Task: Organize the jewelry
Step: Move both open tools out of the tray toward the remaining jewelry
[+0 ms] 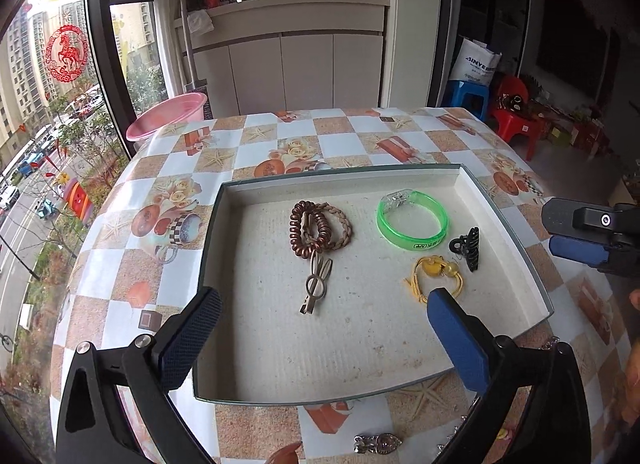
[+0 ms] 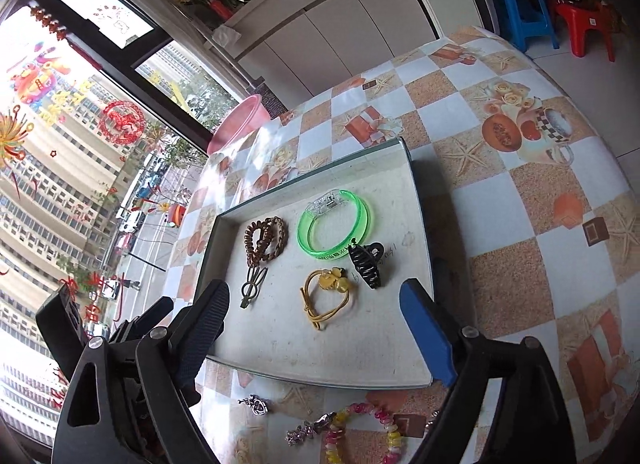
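Observation:
A shallow white tray on the table holds a brown coil hair tie with a braided band, a metal rabbit clip, a green bangle, a black claw clip and a yellow hair tie. My left gripper is open and empty over the tray's near part. My right gripper is open and empty above the tray. Loose on the table lie a silver brooch, a silver charm and a pink-yellow bead bracelet.
The patterned tablecloth covers the table. A pink basin stands beyond its far left edge by the window. Blue and red stools stand on the floor at the far right. The right gripper shows at the right edge of the left wrist view.

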